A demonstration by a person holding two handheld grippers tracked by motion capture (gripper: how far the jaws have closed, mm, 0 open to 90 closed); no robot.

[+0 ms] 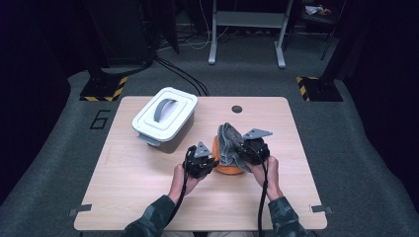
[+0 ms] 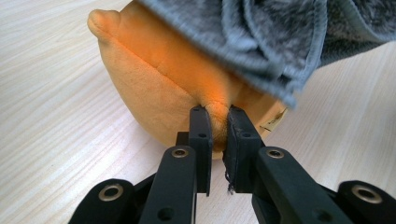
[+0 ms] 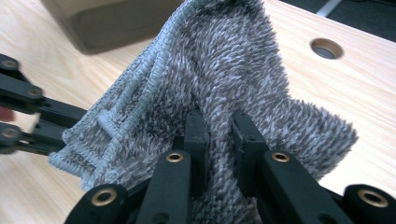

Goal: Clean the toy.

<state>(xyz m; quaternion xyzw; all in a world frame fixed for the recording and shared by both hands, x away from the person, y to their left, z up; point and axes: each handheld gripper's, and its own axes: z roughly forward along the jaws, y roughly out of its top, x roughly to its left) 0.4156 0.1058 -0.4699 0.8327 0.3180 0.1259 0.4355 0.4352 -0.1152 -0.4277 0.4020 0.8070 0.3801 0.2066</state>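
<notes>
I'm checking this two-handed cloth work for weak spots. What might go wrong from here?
The left gripper pinches just a small fold of the orange plush toy, so that fold may slip out under a tug. The right gripper holds the grey cloth bunched, so it may drag the toy sideways. The white lidded box stands close behind.

High view: fixed above person's side, looks forward and down over whole tabletop [image 1: 148,197], far off. Left gripper view: rides left tongs [image 2: 217,116], very close, level along jaws at orange plush [image 2: 159,84]. Right gripper view: rides right tongs [image 3: 217,123], close on grey cloth [image 3: 224,70]. All three share cloth.
</notes>
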